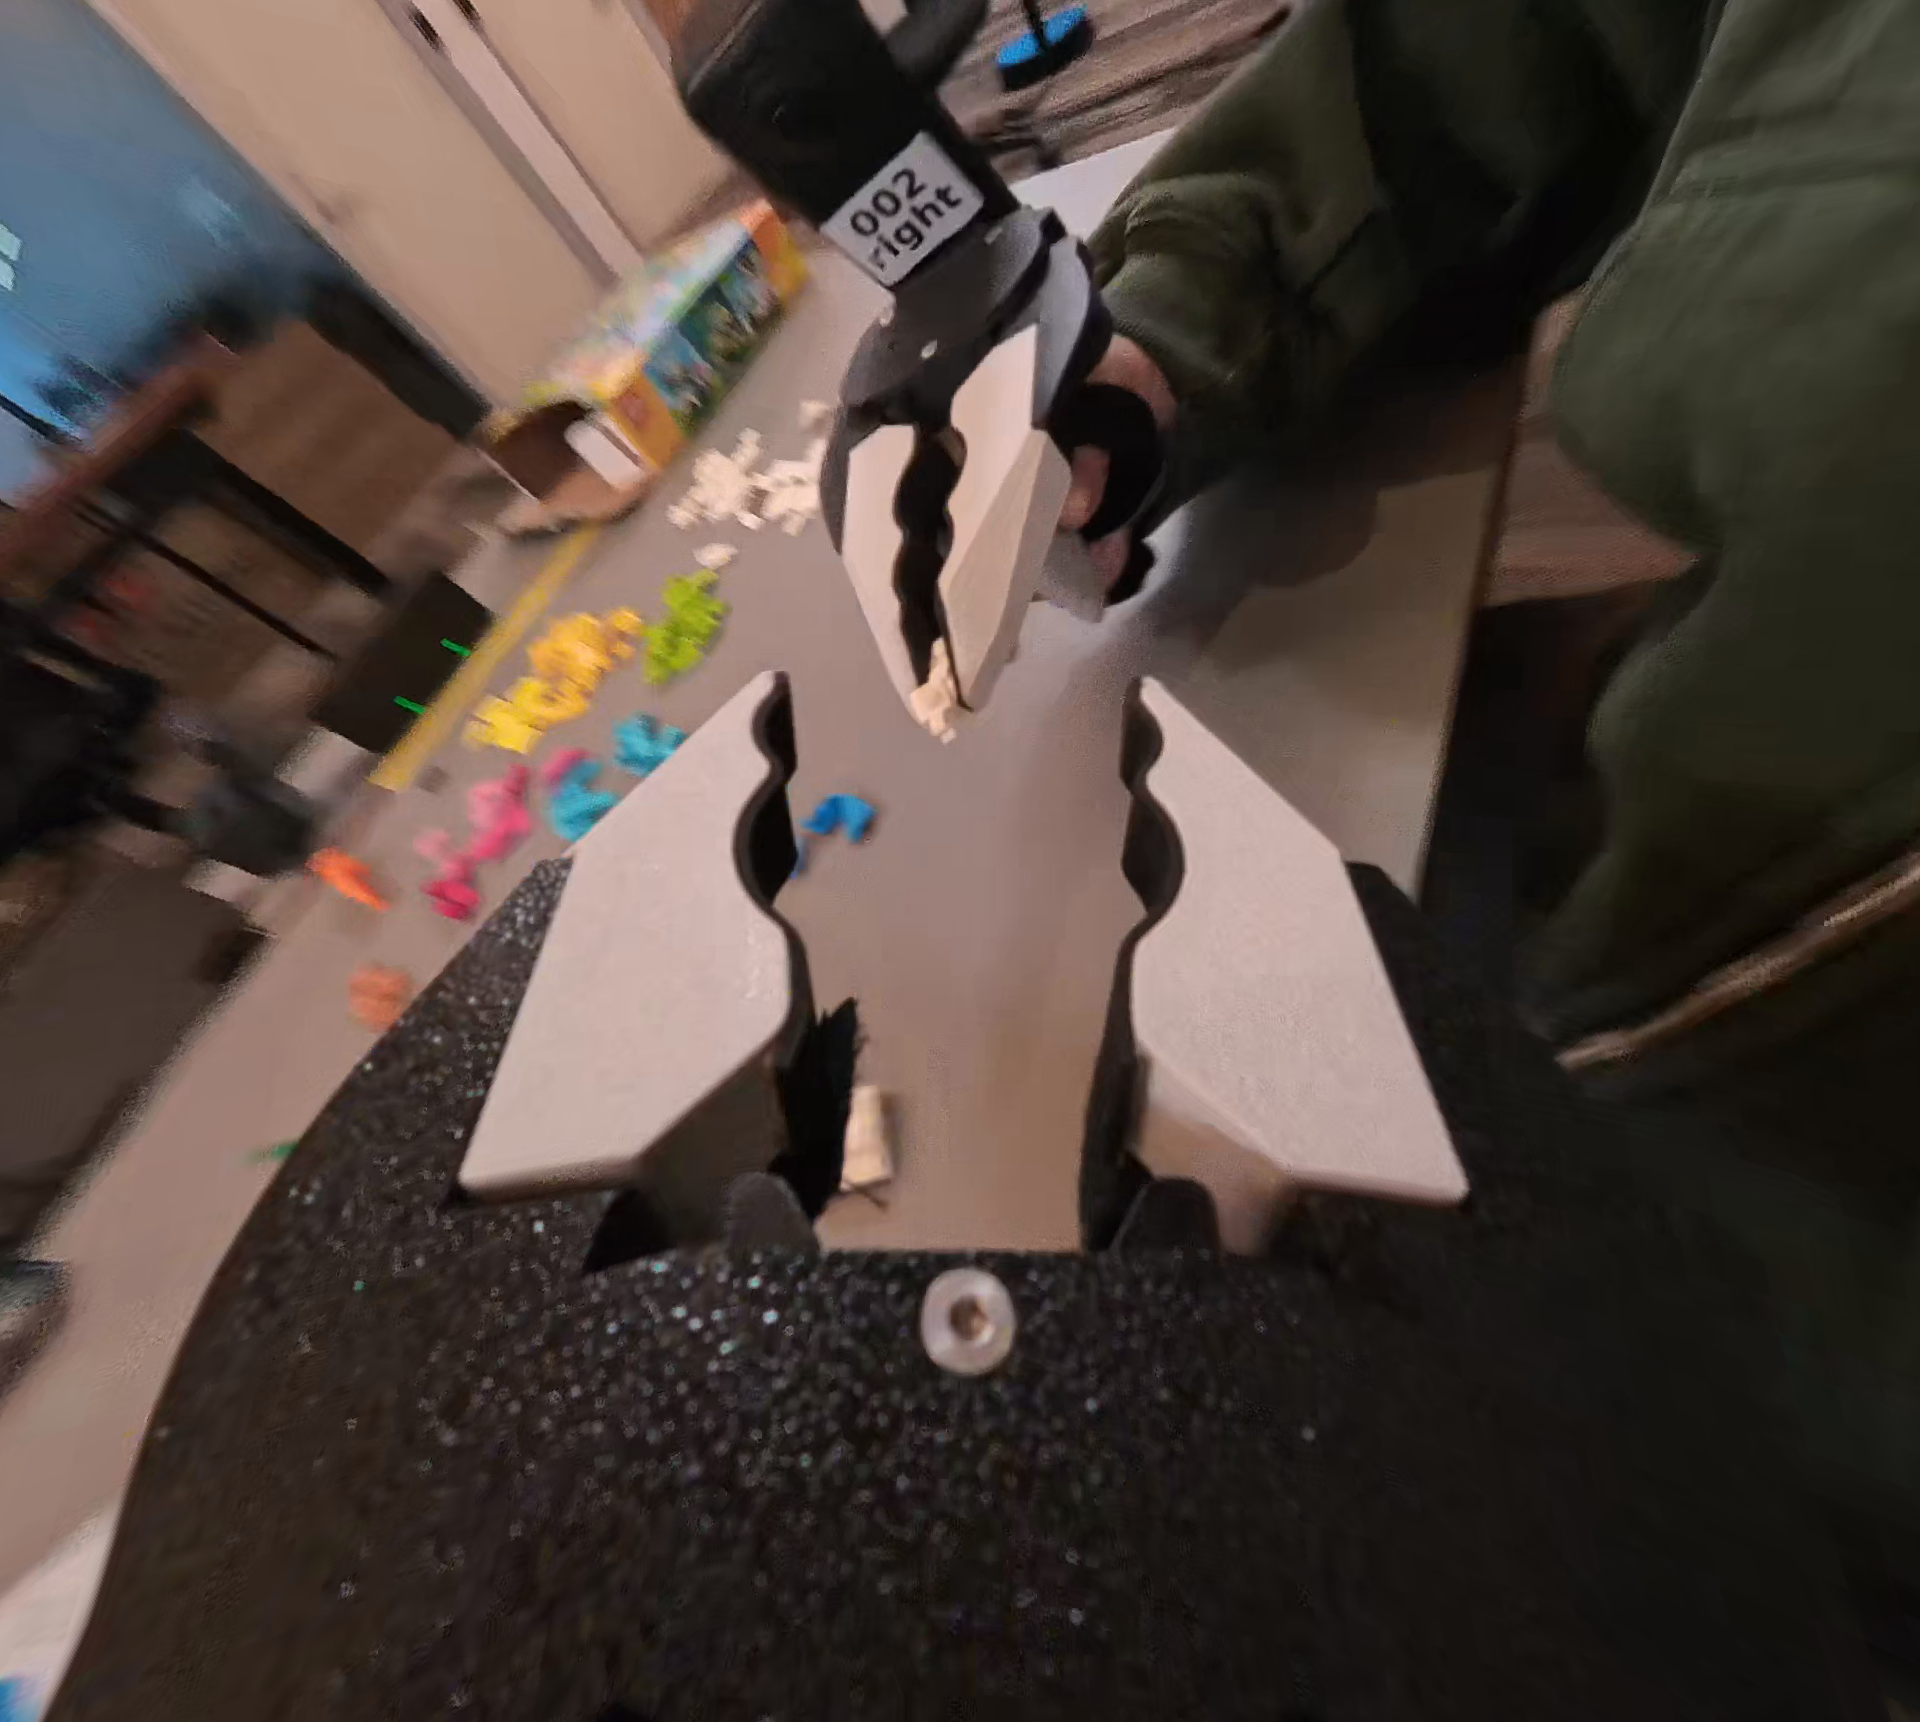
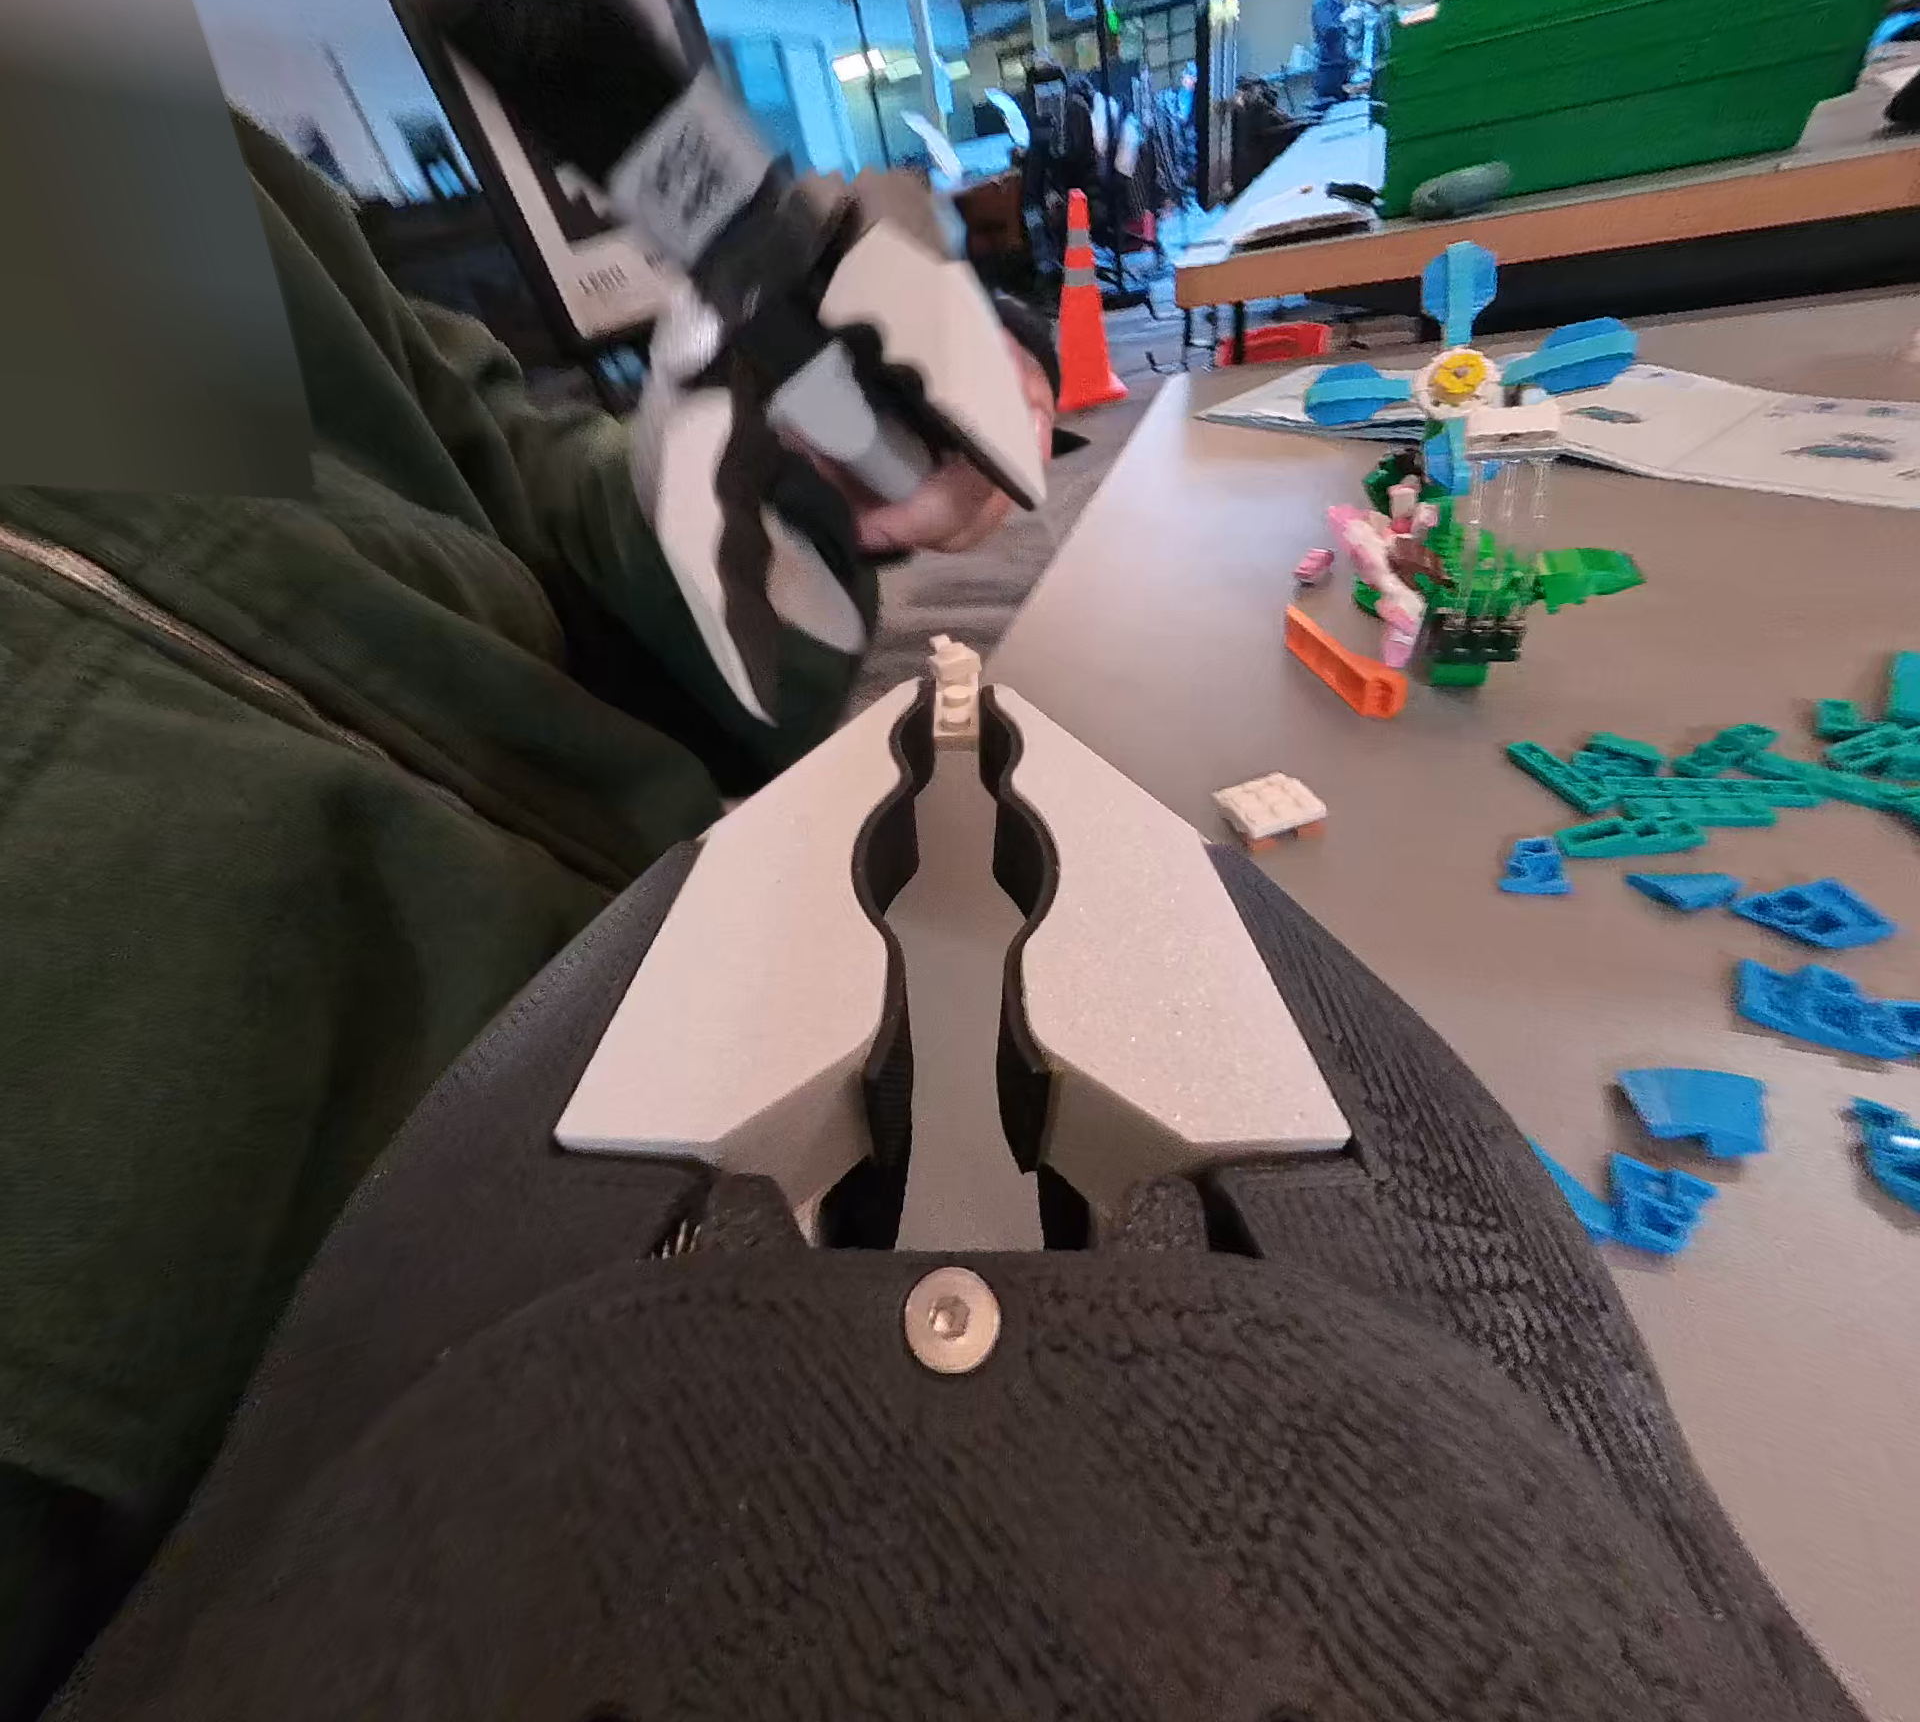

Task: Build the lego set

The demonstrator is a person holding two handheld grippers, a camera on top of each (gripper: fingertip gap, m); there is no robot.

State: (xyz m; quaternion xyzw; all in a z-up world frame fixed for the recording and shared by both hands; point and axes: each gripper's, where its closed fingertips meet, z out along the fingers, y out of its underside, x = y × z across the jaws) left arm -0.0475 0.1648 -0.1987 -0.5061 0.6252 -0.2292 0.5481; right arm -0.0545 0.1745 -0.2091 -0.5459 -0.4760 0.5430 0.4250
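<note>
A partly built green-stemmed, blue-petalled brick flower [image 2: 1455, 509] is seen standing on the grey surface [image 2: 1195, 633] with many sorted loose bricks [image 1: 582, 685] apparently unused, while a small white brick stack [image 2: 954, 698] is pinched in the right tongs [image 2: 954, 716] and the left tongs [image 1: 961, 841] are held wide open, empty.

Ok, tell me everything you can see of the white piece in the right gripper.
The white piece is a small stack of pale plastic bricks with a narrower studded bit on top. It stands upright, pinched at the very tips of the right gripper, poking out beyond them, held in the air above the table. Nothing else touches it.
</note>
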